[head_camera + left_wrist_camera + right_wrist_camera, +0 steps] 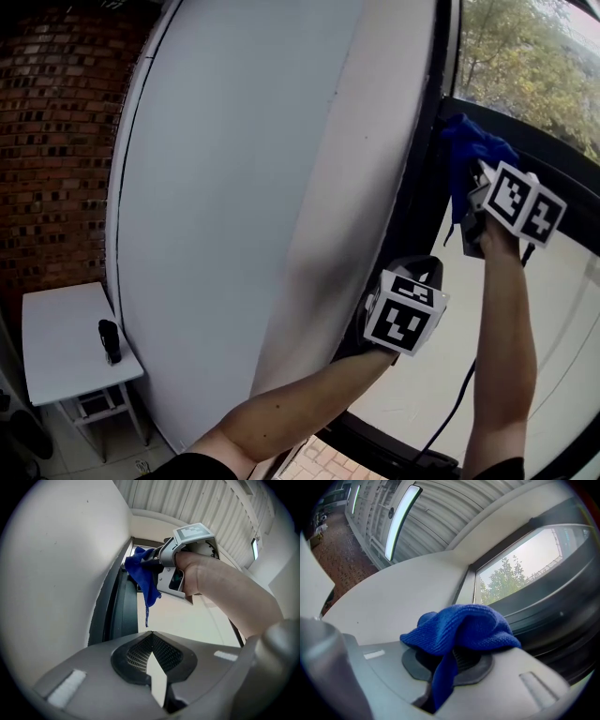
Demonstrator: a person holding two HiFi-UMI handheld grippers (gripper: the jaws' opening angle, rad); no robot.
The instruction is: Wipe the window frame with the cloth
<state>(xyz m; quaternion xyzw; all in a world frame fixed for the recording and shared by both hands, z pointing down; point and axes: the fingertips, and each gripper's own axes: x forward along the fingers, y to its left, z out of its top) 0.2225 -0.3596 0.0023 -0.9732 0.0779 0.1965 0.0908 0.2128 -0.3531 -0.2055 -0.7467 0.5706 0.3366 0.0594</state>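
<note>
Jaws of the right claw [450, 667] clamp the bunched blue cloth [461, 630], which seems to touch the dark window frame [418, 202]. Left claw [153, 665], pressed together and empty, hangs lower beside the frame. Wiping looks under way; the next move calls for dragging the cloth along the frame with steady contact.

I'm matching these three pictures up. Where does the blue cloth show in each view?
Head view: blue cloth at upper right, by the dark window frame.
Left gripper view: upper centre, just right of the frame.
Right gripper view: centre foreground, pinched between the jaws.
Shared landmark: the dark window frame, which lies at the right in the right gripper view.
</note>
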